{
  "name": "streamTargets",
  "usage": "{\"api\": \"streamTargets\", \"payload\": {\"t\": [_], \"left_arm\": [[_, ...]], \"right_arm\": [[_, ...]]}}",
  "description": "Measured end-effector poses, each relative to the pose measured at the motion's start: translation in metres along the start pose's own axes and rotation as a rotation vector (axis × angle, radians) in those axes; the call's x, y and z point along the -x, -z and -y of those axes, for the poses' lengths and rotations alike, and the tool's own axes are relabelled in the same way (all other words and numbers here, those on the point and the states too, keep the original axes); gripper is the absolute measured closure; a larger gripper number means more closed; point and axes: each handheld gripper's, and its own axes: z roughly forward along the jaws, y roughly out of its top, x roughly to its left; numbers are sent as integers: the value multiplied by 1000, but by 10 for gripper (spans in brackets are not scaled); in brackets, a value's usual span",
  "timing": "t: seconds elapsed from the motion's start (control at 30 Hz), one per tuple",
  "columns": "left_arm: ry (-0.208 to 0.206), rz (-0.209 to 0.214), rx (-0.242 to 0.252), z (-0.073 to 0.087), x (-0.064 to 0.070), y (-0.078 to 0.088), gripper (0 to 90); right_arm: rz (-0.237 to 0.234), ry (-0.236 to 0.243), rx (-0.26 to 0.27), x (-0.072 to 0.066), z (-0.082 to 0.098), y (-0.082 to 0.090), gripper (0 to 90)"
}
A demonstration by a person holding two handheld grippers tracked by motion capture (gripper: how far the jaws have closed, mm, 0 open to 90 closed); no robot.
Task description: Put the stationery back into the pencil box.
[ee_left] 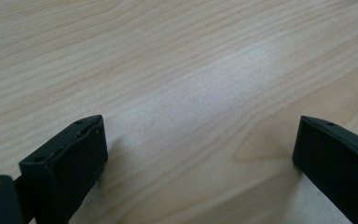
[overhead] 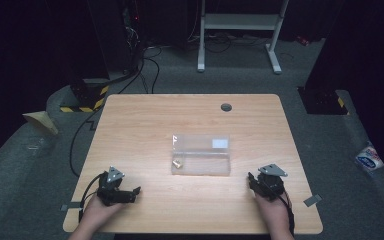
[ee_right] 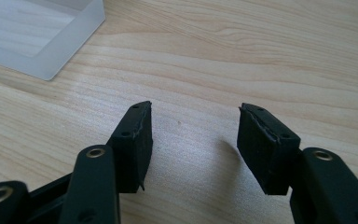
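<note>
The wooden worktop [overhead: 145,120] carries a clear shallow box [overhead: 201,154] near its middle, well apart from both tools and ahead of them, between their two lines. A small brass-coloured piece [overhead: 177,162] lies at the box's near left corner; whether it is inside cannot be told. Bare wood lies open on all sides, out to the edges. The left tool [overhead: 136,192] rests near the front left, jaws spread wide and empty. The right tool [overhead: 250,179], front right, is likewise spread with nothing between its jaws, the box corner [ee_right: 51,42] up ahead to its left.
</note>
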Motion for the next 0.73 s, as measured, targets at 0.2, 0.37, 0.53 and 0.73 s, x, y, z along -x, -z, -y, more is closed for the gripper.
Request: {"api": "streamTargets", "payload": {"t": [0.2, 0.37, 0.53, 0.73], "left_arm": [[8, -1, -6, 1, -7, 1, 13], [-12, 20, -12, -5, -5, -5, 2], [-12, 18, -7, -2, -6, -3, 7], [-10, 16, -8, -2, -6, -3, 6]], "right_arm": [[-22, -34, -7, 3, 0, -1, 421], [-46, -74, -19, 7, -1, -2, 407], [-43, -77, -17, 7, -1, -3, 407], [-43, -78, -17, 7, -1, -3, 407]]}}
